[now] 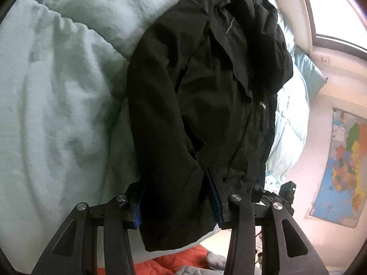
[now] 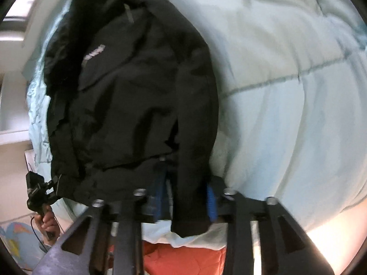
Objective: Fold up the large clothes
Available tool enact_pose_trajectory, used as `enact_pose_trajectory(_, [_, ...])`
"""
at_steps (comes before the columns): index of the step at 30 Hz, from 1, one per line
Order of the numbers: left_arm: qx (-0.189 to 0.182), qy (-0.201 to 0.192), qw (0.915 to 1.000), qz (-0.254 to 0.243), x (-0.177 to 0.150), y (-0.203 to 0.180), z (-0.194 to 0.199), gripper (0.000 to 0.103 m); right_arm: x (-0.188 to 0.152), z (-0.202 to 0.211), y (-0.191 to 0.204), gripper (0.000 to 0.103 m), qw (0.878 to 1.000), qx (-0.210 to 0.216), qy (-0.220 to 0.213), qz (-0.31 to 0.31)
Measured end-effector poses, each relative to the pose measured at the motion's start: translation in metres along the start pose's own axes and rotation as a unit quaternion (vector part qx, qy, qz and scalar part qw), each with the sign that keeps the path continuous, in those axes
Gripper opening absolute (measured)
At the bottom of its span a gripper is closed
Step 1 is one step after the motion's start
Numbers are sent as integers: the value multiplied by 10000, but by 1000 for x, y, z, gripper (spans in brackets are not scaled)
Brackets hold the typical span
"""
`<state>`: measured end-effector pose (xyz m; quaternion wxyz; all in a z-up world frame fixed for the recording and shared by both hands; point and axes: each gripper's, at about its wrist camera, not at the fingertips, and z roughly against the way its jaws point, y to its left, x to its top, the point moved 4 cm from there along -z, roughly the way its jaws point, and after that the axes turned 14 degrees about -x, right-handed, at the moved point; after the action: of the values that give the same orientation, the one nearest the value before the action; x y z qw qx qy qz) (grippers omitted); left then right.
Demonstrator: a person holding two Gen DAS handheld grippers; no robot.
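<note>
bed left of jacket: wide open duvet [image 1: 57, 91], tons of room to pass
bed right of jacket: same, bare duvet all the way
middle: black jacket [image 1: 206, 91] hogs it
window side: wall [image 1: 309, 34] close, tight
near edge: orange blanket [image 2: 183, 259] below

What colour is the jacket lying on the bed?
Black; the jacket shows best in the left wrist view.

Lighting: soft daylight from a window [image 1: 337, 6], upper right of left wrist view, overexposed. Black jacket [image 1: 206, 91] underexposed, detail lost. Pale duvet [image 2: 286, 91] bright, mildly washed. Right wrist view motion-blurred. Fisheye bending and dark vignette at the edges.
</note>
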<state>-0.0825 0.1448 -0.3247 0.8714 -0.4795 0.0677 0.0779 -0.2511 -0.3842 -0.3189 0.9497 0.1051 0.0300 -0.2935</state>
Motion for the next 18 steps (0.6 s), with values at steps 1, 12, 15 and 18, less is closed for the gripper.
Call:
enact_pose_trajectory(1, [-31,-5,10000,-3,1,0,0,47,-3,-5,-2,44,10000,-25,66,-6])
enact_pose_trajectory(12, [-205,-493,9970,-554,3,-36,5,20,0,42,18,16,9980,106,-539,316])
enact_pose_trajectory(15, [-522,-721,9932,-750,13,-64,23,18,9,75,30,15,9947,369,-842,459])
enact_pose_trajectory(18, [-678,-998,9875,-1018,25,-95,37,16,25,105,39,15,9907,591,-1102,544])
